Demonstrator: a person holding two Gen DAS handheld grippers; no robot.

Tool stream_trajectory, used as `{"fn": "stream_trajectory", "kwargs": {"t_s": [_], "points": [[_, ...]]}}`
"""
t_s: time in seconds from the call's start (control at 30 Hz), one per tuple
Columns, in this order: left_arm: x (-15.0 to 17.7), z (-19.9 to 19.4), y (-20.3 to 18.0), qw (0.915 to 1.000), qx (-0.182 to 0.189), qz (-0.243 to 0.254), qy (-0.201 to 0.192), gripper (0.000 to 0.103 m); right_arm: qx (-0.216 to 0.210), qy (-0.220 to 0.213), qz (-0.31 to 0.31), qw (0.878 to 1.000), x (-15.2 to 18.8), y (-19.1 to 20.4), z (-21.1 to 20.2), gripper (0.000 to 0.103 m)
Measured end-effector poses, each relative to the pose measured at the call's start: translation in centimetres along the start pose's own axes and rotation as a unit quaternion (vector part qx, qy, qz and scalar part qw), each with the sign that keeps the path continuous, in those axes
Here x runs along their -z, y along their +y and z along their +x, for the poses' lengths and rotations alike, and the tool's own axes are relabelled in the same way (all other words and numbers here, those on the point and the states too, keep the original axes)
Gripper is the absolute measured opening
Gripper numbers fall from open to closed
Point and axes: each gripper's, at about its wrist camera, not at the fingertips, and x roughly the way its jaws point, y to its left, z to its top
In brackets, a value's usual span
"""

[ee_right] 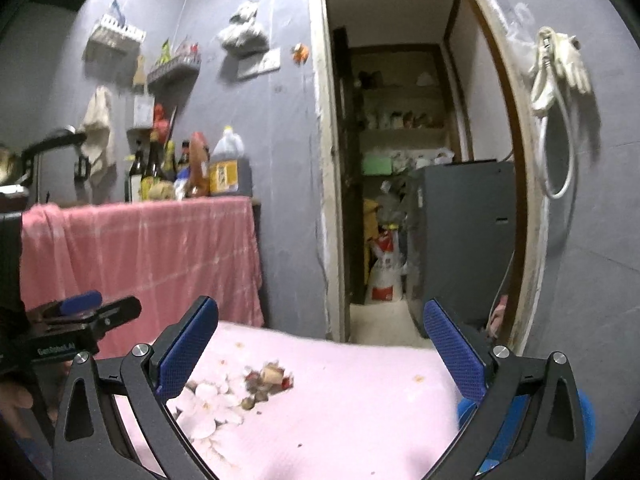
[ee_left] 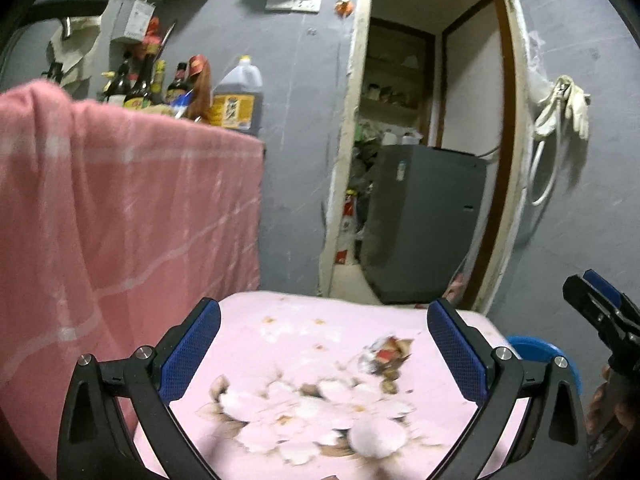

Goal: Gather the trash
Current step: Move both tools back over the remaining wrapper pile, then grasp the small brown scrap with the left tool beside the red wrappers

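Left gripper (ee_left: 324, 344) spreading wide above the pink cloth (ee_left: 304, 400), trash pile (ee_left: 386, 358) lying between its fingers nearer the right one, right gripper (ee_right: 320, 344) gaping wide, trash pile (ee_right: 266, 384) sitting nearer its left finger

The trash (ee_right: 266, 384) lay on the table (ee_right: 360, 420). Bottles (ee_right: 188, 172) stood behind, left of the doorway (ee_right: 400, 160).

Left hand-held gripper (ee_left: 324, 344) and right hand-held gripper (ee_right: 320, 344) gape wide.
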Motion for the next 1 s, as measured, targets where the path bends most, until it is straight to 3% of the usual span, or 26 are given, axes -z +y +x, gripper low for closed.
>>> {"fn": "stream_trajectory", "kwargs": {"t_s": [0.23, 0.43, 0.73, 0.8, 0.93, 1.0], "points": [[1.6, 2.1, 1.7, 0.9994, -0.014, 0.004, 0.033, 0.101, -0.004, 0.072, -0.011, 0.997, 2.6, 0.4, 3.1, 0.103], [2.8, 4.3, 2.2, 0.9966, -0.001, 0.005, 0.083, 0.101, -0.023, 0.138, 0.005, 0.990, 4.2, -0.7, 5.6, 0.103], [4.3, 7.6, 0.3, 0.9840, 0.030, 0.042, 0.171, 0.101, -0.051, 0.206, 0.024, 0.977, 4.7, -3.3, 8.7, 0.103], [4.5, 8.1, -0.3, 0.9801, 0.044, 0.052, 0.186, 0.100, -0.053, 0.218, 0.022, 0.974, 4.9, -3.4, 9.2, 0.099], [4.7, 9.3, -1.4, 0.9711, 0.080, 0.062, 0.216, 0.083, -0.070, 0.244, 0.030, 0.967, 5.3, -3.9, 10.1, 0.085], [4.9, 10.0, -2.1, 0.9646, 0.100, 0.067, 0.235, 0.074, -0.073, 0.251, 0.033, 0.965, 5.5, -4.2, 10.4, 0.085]]}}
